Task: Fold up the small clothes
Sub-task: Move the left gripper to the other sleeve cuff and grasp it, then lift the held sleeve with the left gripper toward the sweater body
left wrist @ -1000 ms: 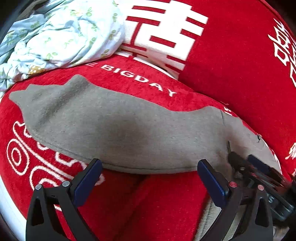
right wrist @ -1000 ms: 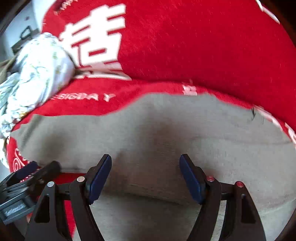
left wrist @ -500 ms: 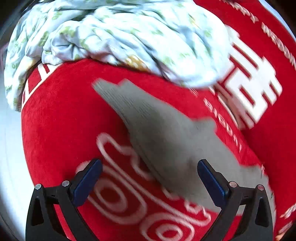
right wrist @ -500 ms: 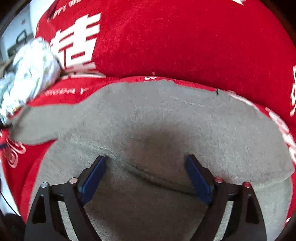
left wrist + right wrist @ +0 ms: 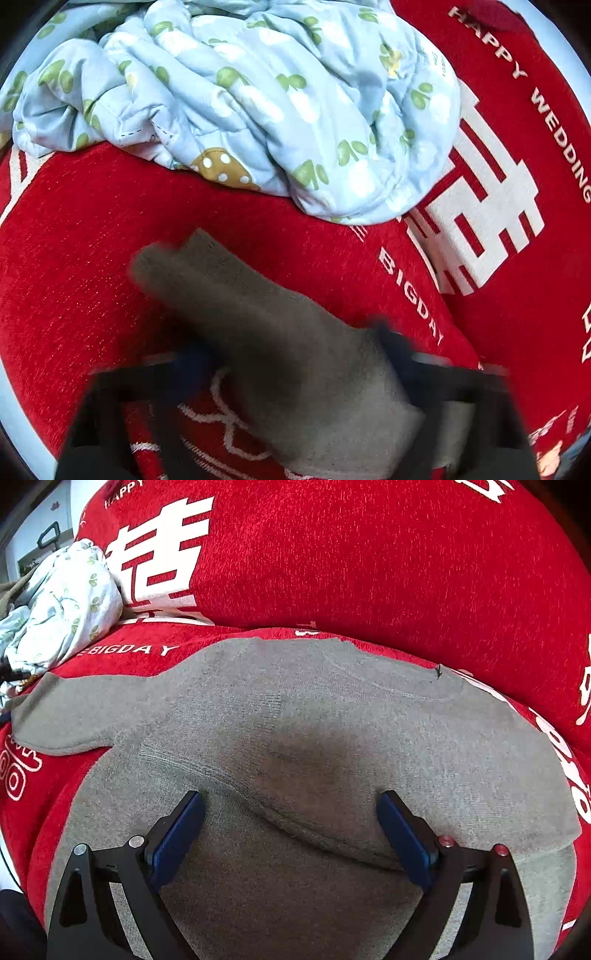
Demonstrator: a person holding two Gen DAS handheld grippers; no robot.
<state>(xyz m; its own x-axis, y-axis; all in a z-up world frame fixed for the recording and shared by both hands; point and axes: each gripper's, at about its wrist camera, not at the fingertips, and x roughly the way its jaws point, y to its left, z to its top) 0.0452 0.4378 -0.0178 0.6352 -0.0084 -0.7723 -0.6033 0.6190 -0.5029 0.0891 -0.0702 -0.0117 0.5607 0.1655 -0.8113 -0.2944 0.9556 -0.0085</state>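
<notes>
A small grey knit sweater (image 5: 332, 738) lies spread on a red sofa seat, its lower part folded up over the body. Its left sleeve (image 5: 66, 716) stretches out to the left. My right gripper (image 5: 291, 823) is open and empty, low over the fold edge. In the left wrist view the sleeve (image 5: 258, 317) runs diagonally between my left gripper's fingers; its cuff (image 5: 173, 251) points up-left. My left gripper (image 5: 295, 362) is blurred by motion, its jaws wide apart either side of the sleeve.
A crumpled light-blue quilt with green leaf print (image 5: 240, 96) lies on the seat just beyond the cuff, and also shows in the right wrist view (image 5: 66, 602). The red backrest cushion with white characters (image 5: 369, 554) rises behind the sweater.
My left gripper has swung left and down along the sleeve toward its cuff. My right gripper has drawn back slightly and stays open over the fold.
</notes>
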